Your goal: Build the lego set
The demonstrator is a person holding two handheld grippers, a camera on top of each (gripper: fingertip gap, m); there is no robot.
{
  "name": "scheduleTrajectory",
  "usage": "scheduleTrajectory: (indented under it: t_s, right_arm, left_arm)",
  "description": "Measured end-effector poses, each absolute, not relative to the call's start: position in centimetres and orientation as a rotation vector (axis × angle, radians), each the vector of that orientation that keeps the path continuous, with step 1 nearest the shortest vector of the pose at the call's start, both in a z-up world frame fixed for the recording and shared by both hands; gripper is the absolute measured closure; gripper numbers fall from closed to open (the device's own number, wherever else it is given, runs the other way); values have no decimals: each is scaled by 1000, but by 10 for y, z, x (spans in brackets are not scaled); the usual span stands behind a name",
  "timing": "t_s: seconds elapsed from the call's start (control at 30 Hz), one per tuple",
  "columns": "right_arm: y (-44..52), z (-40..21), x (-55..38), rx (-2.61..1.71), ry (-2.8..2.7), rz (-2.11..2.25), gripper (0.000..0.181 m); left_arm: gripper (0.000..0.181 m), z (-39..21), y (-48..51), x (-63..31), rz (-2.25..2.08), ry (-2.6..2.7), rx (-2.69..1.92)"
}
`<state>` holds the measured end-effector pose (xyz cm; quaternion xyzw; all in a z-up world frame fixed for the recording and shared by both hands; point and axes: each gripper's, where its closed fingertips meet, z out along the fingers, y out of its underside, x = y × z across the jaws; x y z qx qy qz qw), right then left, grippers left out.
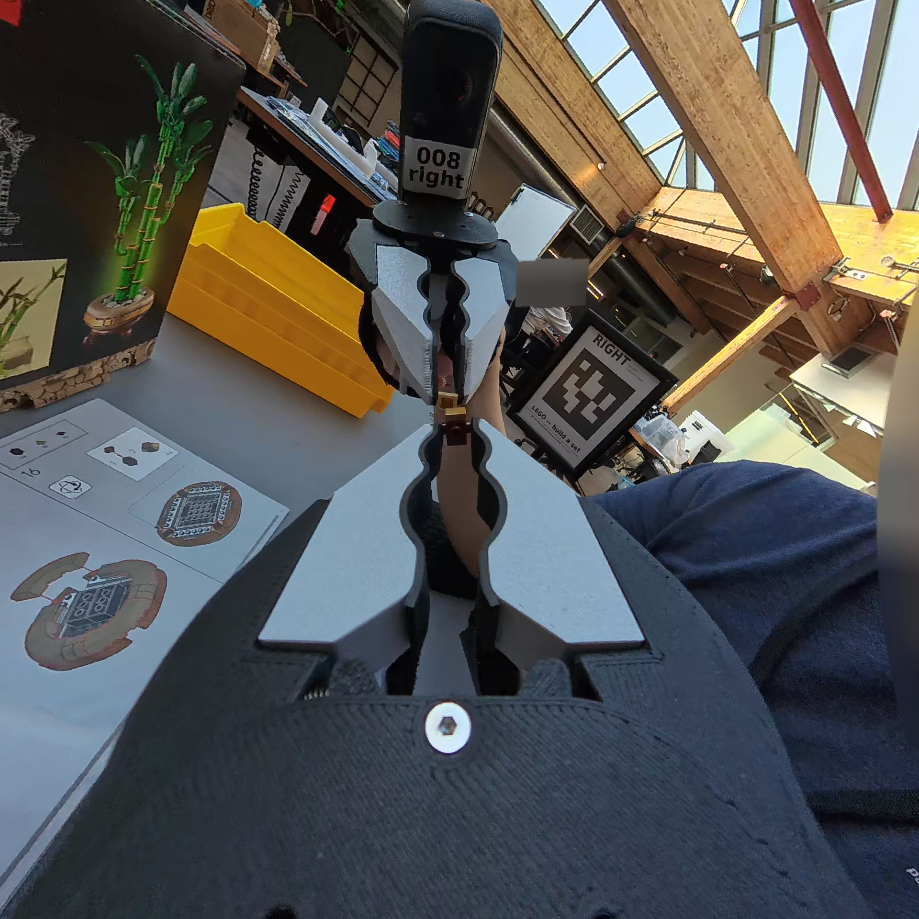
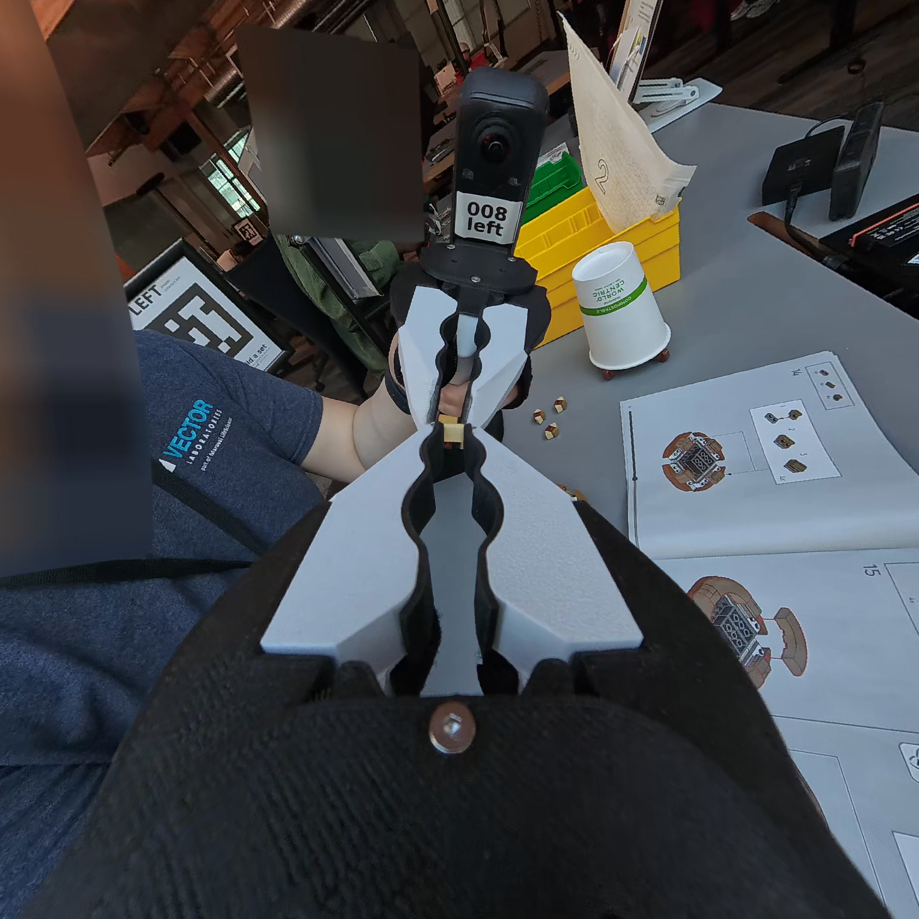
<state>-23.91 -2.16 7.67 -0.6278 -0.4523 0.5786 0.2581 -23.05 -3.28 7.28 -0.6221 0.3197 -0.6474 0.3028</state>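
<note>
Grey tabletop (image 2: 746, 318) under a timber-beamed, skylit workshop roof carries an open white instruction booklet (image 2: 776, 497), which serves as the landmark. Above the table's near edge, beside the booklet and in front of a person in a dark blue shirt (image 2: 209, 497), two hand-held grippers meet tip to tip. The left gripper (image 1: 453, 431), grey-fingered on a black body, pinches a small dark reddish-brown lego piece (image 1: 455, 434). The right gripper (image 2: 451, 436) pinches a small tan-gold lego piece (image 2: 452, 431). The two pieces touch, stud to socket as far as can be judged. To do this join well, I would keep both pinches firm, line the pieces up squarely, and press straight along the shared axis without twisting, since such small parts could pop sideways out of the tips. Counted: two grippers, two held pieces, three small loose brown-and-tan pieces (image 2: 549, 417) just beyond the booklet, one upturned white paper cup (image 2: 621, 308) farther beyond it, one stack of yellow plastic bins (image 2: 597, 238) behind the cup, and one dark set box (image 1: 84, 199) picturing green bamboo, beyond the booklet.
</note>
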Motion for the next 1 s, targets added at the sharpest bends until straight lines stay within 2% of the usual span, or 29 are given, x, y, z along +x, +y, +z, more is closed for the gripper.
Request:
scheduleTrajectory:
  t_s: [1.0]
  right_arm:
    - [-36, 74, -243, -1727, -1222, 1637, 174]
  left_arm:
    - [172, 87, -36, -251, -1644, 859, -1647]
